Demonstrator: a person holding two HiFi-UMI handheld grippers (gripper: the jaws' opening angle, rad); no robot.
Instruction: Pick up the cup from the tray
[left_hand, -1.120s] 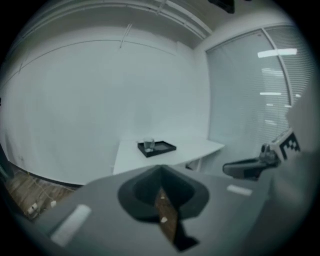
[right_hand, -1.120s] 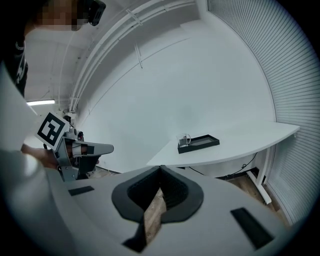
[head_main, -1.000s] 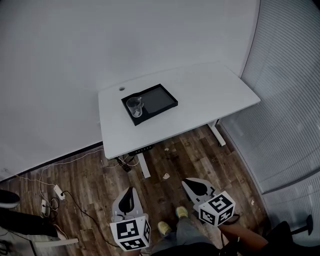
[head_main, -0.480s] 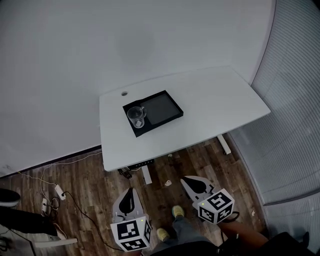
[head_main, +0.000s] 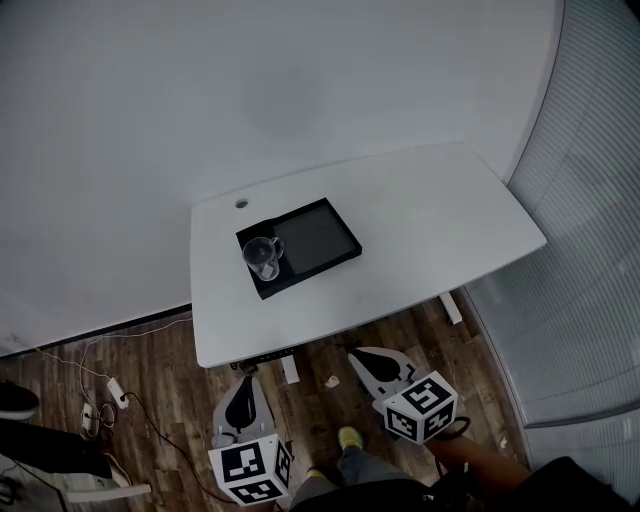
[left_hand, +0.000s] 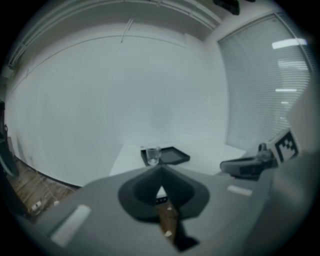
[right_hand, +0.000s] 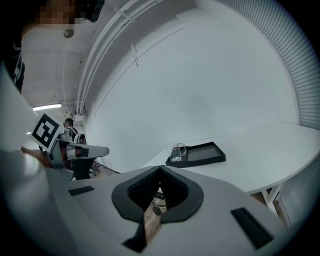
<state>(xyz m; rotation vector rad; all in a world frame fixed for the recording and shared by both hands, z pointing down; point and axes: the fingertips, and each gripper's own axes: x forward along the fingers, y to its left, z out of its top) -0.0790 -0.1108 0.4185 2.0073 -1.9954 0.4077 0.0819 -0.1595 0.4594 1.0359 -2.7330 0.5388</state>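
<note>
Both grippers and the view itself have closed on the table (head_main: 430, 225) since a second ago: its near edge now lies just ahead of the left gripper (head_main: 242, 388) and the right gripper (head_main: 360, 356), which hang over the wood floor. From the head view I judge this as the approach step; the cup (head_main: 263, 256) stands upright in the left end of the black tray (head_main: 320, 238), untouched and well apart from either tool. Cables (head_main: 95, 395) trail on the floor at left, clear of my path. In the left gripper view the jaws are clenched together with nothing between them, and the cup sits dead ahead beyond the table edge. In the right gripper view the jaws likewise meet, empty; the cup's handle shows on its right. Next I need to reach over the table, part one pair of jaws and line them up around the glass without nudging the tray rim.
</note>
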